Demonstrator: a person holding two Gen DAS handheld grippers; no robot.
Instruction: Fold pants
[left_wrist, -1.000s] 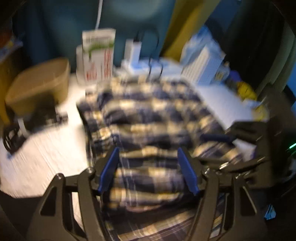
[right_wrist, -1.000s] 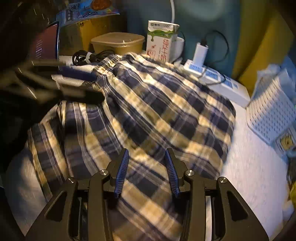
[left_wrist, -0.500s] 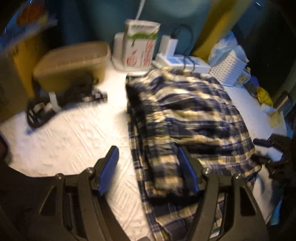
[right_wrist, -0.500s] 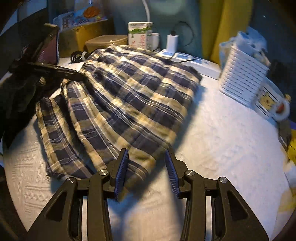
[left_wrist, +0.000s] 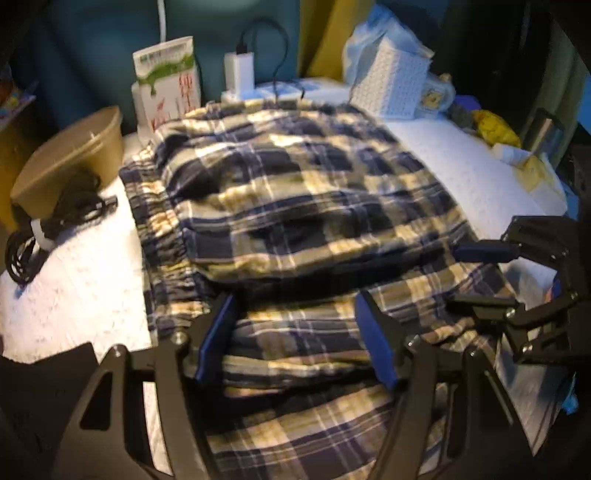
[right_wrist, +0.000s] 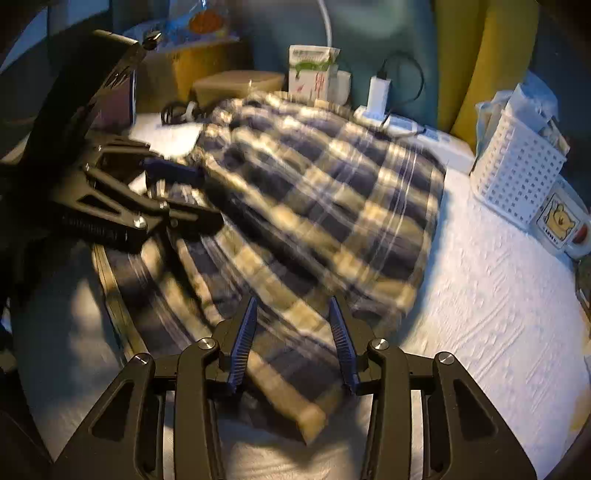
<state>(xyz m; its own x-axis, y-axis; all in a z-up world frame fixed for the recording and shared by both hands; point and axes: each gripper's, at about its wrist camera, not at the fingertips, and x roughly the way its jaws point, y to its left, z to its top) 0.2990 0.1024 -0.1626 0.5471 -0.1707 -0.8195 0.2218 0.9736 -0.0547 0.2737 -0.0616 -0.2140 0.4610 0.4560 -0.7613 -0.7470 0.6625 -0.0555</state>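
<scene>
One pair of checked pants lies folded over on the white bench. Two tongs hang over it. The left tongs are open with nothing in them. The right tongs are open too, holding nothing. One milk carton, one brown tub and one white basket stand behind.

Each black claw has blue ribbed pads and silver screws.

navy-and-cream plaid pants, white tablecloth
</scene>
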